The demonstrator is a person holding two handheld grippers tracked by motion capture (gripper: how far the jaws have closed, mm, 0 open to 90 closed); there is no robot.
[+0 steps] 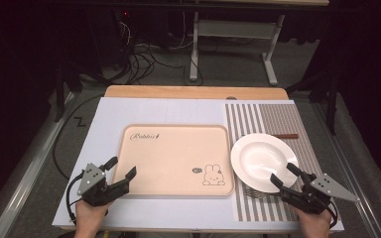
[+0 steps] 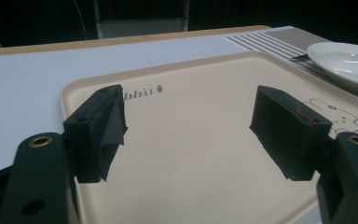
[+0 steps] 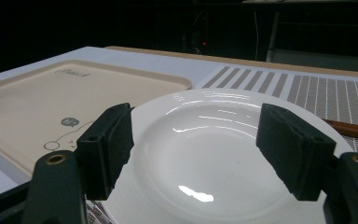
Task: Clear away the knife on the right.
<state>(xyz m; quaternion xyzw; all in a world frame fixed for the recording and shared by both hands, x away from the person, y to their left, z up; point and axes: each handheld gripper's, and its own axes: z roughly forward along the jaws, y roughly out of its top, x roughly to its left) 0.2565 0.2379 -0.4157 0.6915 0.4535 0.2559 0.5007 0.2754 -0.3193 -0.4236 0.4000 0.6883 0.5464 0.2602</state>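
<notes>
plate [image 1: 258, 157] | near rim cut off, right gripper view | both grippers' fingers wide

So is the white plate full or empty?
Empty. The white plate shows only bare shiny china with light glints, nothing lying in it. The right gripper is open at its near rim, not holding it.
</notes>
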